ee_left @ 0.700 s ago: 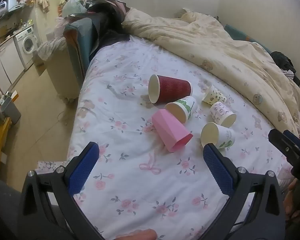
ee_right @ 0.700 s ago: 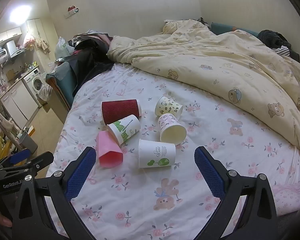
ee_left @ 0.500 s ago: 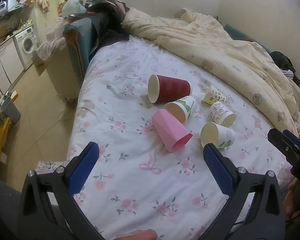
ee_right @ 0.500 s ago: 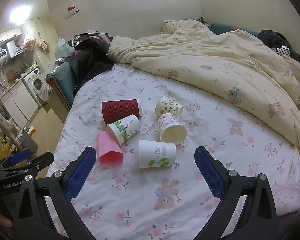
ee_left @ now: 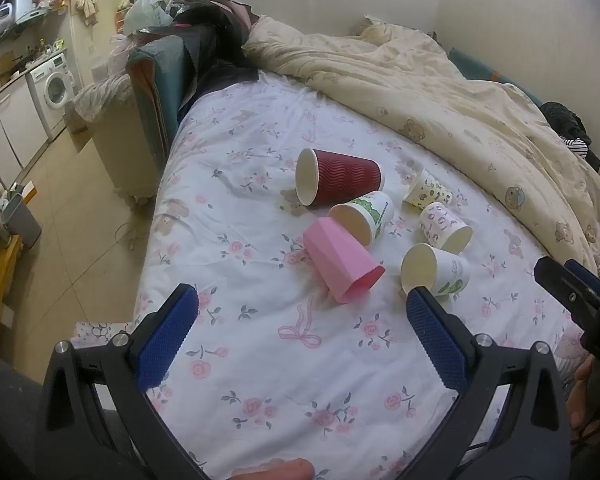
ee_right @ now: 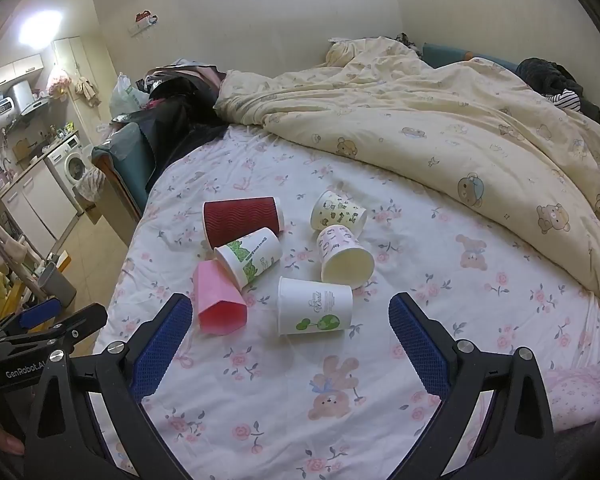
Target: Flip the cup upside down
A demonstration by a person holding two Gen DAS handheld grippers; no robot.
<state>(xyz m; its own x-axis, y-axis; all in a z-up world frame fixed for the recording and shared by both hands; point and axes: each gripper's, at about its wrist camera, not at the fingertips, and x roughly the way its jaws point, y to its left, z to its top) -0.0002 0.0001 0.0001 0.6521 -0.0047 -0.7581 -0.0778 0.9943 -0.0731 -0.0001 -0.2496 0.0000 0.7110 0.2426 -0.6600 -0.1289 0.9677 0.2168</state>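
Note:
Several paper cups lie on their sides in a cluster on the floral bed sheet (ee_left: 260, 360): a dark red ribbed cup (ee_left: 340, 176) (ee_right: 240, 222), a pink cup (ee_left: 342, 264) (ee_right: 218, 300), a white cup with green print (ee_left: 364, 216) (ee_right: 250, 256), a white cup with a green globe (ee_left: 436, 272) (ee_right: 314, 311) and two small patterned cups (ee_right: 344, 254) (ee_right: 338, 212). My left gripper (ee_left: 300, 336) is open and empty, short of the pink cup. My right gripper (ee_right: 290, 340) is open and empty, just short of the globe cup.
A cream bear-print duvet (ee_right: 440, 128) is bunched along the far and right side of the bed. Dark clothes and a teal headboard (ee_left: 160, 80) lie at the far left corner. The bed's left edge drops to a tiled floor (ee_left: 68, 208) with a washing machine (ee_left: 54, 84).

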